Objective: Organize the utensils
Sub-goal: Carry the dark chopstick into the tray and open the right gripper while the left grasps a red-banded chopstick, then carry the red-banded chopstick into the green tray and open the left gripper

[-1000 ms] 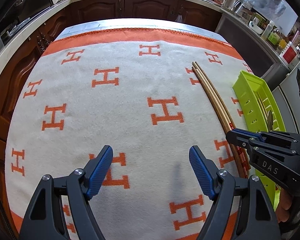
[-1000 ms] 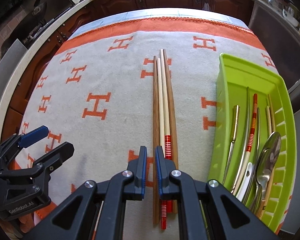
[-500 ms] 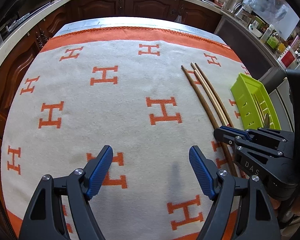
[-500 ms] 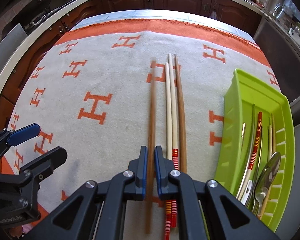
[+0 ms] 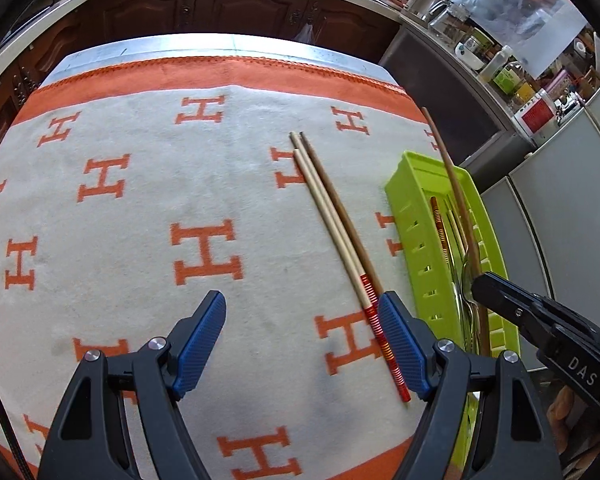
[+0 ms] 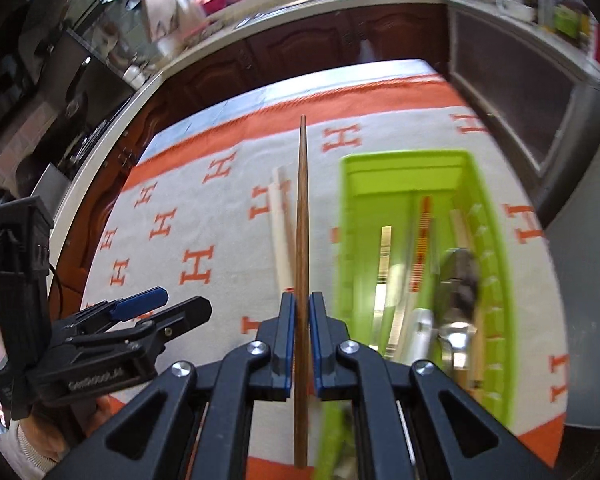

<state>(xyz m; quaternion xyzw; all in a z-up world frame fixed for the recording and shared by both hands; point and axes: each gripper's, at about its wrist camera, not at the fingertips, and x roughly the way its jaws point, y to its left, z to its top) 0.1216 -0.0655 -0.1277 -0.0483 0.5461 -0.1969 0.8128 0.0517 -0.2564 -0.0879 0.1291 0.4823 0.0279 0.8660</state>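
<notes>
My right gripper (image 6: 300, 300) is shut on a dark brown chopstick (image 6: 301, 208) and holds it lifted over the cloth, just left of the green tray (image 6: 404, 164). In the left wrist view that chopstick (image 5: 452, 188) slants above the tray (image 5: 416, 224), held by the right gripper (image 5: 480, 280). Three chopsticks (image 5: 332, 216) lie side by side on the cloth, two pale with red striped ends and one brown. My left gripper (image 5: 300, 336) is open and empty, low over the cloth beside their striped ends (image 5: 384, 344).
The tray holds several utensils (image 6: 420, 264), among them spoons and a red striped chopstick. The white cloth with orange H marks (image 5: 148, 208) covers the table. Dark cabinets and a cluttered counter (image 5: 500, 64) ring the far and right sides.
My right gripper lifted the brown chopstick off the cloth and carried it rightward to the tray. The left gripper stayed open and shifted right, closer to the remaining chopsticks.
</notes>
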